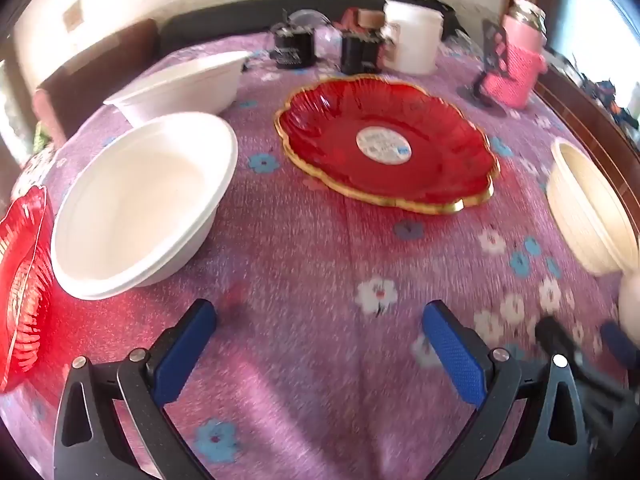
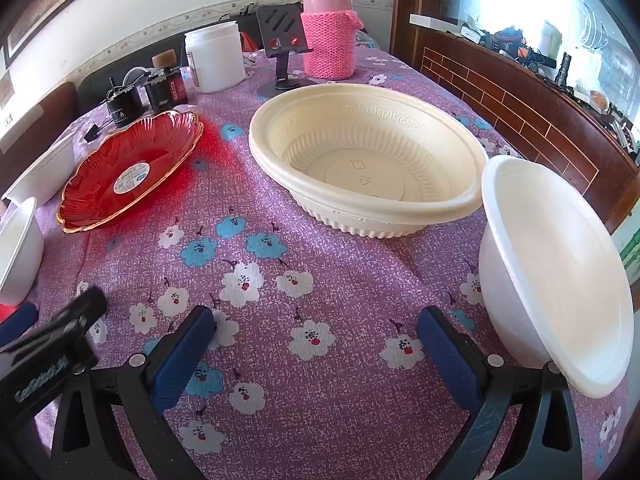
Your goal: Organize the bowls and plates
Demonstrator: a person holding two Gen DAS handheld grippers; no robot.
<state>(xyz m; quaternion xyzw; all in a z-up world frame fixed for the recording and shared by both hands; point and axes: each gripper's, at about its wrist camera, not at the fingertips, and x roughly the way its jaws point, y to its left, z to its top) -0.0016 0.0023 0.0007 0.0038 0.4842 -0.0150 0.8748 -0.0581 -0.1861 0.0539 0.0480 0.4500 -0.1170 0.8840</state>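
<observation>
On my right camera the cream bowl [image 2: 366,160] sits upright in the middle of the frame on the flowered worktop [image 2: 280,280]. A white bowl [image 2: 556,280] fills the right edge, tilted with its rim facing the lens. The red plate [image 2: 132,168] with its gold edge lies at centre left, apart from the cream bowl, and another white bowl [image 2: 18,244] peeks in at the left edge.

On my left camera the same red plate [image 1: 386,144] lies at upper centre, a white bowl [image 1: 144,204] stands at centre left, a white rectangular container [image 1: 188,84] sits just behind it, and a second red plate [image 1: 22,292] shows at the left edge. The cream bowl [image 1: 592,204] is at the right edge.

My left gripper [image 1: 320,350] has its jaws spread wide with nothing between them; my right gripper [image 2: 316,354] likewise has jaws spread and empty.

At the top of the right view stand a pink flask [image 2: 328,28], a white jar [image 2: 216,58] and a dark phone stand [image 2: 282,40].
</observation>
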